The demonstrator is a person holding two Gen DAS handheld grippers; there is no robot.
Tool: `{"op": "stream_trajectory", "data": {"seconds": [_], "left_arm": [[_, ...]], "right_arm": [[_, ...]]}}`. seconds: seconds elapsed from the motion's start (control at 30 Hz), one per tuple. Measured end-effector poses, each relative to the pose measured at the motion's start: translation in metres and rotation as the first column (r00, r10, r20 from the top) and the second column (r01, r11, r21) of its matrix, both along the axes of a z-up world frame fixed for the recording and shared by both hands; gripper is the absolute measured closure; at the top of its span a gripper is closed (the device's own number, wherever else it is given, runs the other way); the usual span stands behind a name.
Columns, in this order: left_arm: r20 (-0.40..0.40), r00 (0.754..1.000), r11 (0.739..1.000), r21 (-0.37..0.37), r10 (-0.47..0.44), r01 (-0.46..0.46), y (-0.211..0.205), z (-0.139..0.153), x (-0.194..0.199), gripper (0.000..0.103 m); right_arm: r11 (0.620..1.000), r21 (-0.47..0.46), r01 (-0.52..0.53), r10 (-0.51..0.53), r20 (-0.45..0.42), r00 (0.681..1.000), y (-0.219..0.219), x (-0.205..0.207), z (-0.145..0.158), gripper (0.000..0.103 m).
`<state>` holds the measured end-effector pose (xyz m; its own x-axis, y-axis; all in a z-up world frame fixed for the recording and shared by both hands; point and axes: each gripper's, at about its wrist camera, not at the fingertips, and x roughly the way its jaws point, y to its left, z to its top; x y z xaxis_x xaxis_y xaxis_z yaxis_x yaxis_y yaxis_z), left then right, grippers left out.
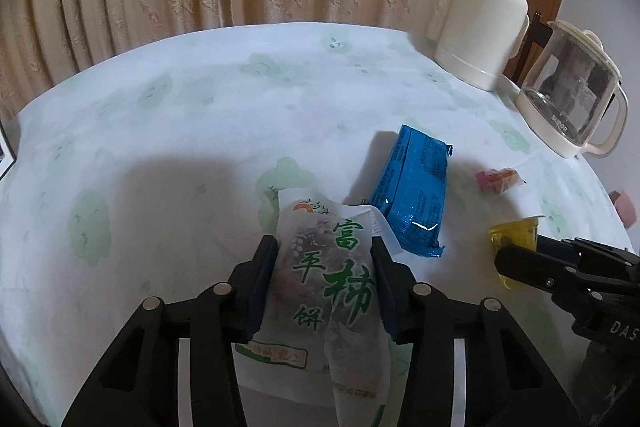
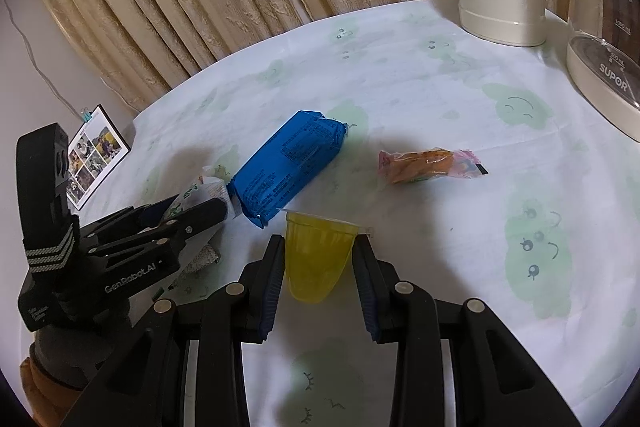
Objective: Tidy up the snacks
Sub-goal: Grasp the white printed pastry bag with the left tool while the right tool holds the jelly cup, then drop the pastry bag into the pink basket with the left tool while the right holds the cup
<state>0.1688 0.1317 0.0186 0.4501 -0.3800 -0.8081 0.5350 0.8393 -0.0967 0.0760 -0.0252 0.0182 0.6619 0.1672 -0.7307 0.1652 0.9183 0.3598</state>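
Note:
My left gripper [image 1: 325, 247] is shut on a white snack packet [image 1: 328, 279] printed with green characters, held above the table. My right gripper [image 2: 318, 247] is shut on a yellow jelly cup [image 2: 318, 259], which also shows in the left wrist view as the jelly cup [image 1: 514, 233] at the right gripper's [image 1: 520, 263] tip. A blue wrapped pack [image 1: 412, 187] lies flat on the tablecloth just beyond the white packet; the blue pack [image 2: 288, 167] sits left of centre in the right wrist view. A small pink and orange wrapped snack [image 2: 430, 165] lies to its right.
A cream thermos jug [image 1: 484, 19] and a glass kettle [image 1: 576, 95] on a cream base stand at the table's far right. A photo card [image 2: 94, 155] leans at the left edge. Beige curtains hang behind the table [image 1: 160, 147]. Another pink item [image 1: 624, 207] lies at the right edge.

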Motion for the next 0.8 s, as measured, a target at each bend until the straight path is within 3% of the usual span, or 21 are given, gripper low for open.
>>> {"op": "stream_trajectory", "data": {"seconds": [0.47,0.8], "left_arm": [[0.052,0.991,0.99,-0.074,0.126,-0.122,0.039,0.04,-0.02,0.058],[0.152,0.949,0.961,-0.067,0.277,-0.27,0.082,0.061,-0.049,0.058]], "right_arm": [[1.0,0.007,-0.004,0.003,0.042,0.999,0.003,-0.007,0.008,0.072],[0.999,0.018,-0.034,0.033,0.077,0.996,0.01,-0.012,0.014,0.072]]}}
